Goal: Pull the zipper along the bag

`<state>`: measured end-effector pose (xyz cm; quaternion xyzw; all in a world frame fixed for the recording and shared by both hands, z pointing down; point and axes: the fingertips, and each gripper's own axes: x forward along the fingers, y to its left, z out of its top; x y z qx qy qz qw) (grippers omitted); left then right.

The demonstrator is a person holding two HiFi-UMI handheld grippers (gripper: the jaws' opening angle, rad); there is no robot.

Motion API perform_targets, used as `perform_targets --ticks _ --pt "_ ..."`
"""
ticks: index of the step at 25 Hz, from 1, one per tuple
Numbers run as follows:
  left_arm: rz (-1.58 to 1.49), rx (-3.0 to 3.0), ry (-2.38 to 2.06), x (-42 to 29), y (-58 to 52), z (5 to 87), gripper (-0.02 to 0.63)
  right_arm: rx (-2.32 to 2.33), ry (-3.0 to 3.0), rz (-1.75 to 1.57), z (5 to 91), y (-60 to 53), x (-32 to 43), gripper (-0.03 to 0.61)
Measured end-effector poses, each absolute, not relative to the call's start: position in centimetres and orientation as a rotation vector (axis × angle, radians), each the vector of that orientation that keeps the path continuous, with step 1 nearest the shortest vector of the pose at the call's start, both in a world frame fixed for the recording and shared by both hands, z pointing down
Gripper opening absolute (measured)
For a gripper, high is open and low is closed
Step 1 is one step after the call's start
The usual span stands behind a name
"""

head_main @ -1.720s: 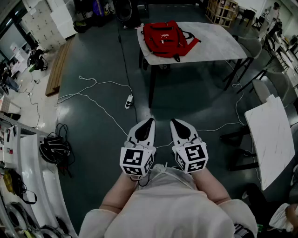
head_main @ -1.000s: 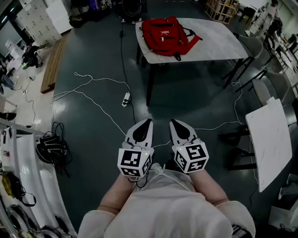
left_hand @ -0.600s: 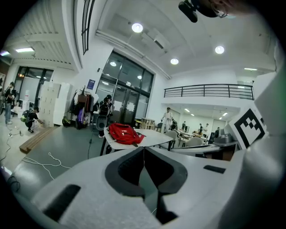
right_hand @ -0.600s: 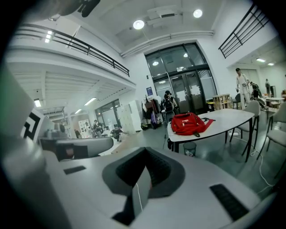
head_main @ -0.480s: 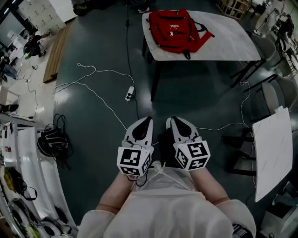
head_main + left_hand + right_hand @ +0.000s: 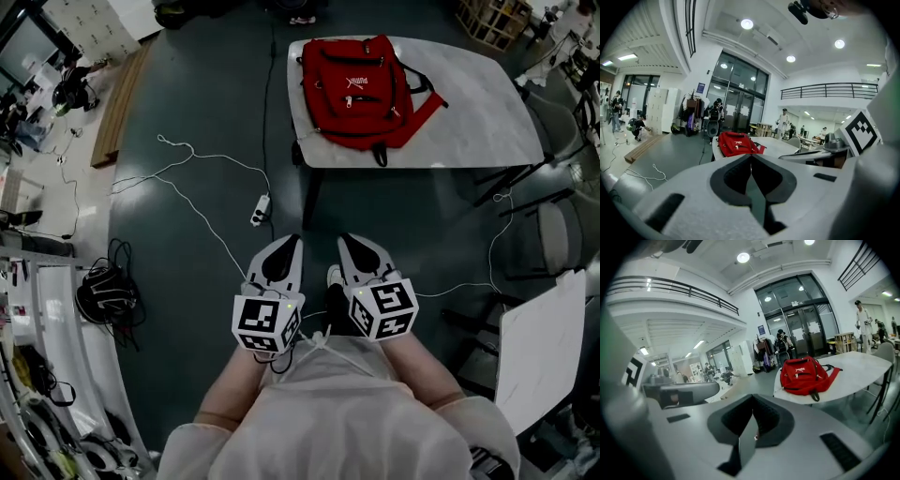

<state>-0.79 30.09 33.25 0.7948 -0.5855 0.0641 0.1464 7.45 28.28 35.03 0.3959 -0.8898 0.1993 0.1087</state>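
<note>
Red bag lies flat on the counter, zippers facing up so they're easy to get at. Left gripper and right gripper hang well short of the counter, jaws clenched on nothing, I'd guess because the bag's out of reach.

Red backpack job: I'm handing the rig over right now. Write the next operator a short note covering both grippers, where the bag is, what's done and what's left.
Left gripper: shut, nothing between the jaws.
Right gripper: shut, also empty.
Both are held side by side close to the body, over the dark floor and well short of the table.
Red backpack: lies flat on the white table ahead, untouched.
Done: nothing on the bag yet.
Left: get to the table, take a zipper pull, steady the bag with the other gripper and draw the zipper along. From here I can't tell whether the zippers are open or closed.
</note>
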Motion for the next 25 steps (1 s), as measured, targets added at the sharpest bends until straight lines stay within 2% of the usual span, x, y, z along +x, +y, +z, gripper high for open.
perform_targets --ticks 10,25 --pt "0.179 2.171 -1.758 -0.8 15.7 34.8 0.020 0.994 -2.619 0.553 36.3 14.3 7.2 0.028" --pt "0.282 2.105 -1.659 -3.2 6.6 39.2 0.020 1.068 -2.523 0.684 39.5 4.4 6.3 0.028"
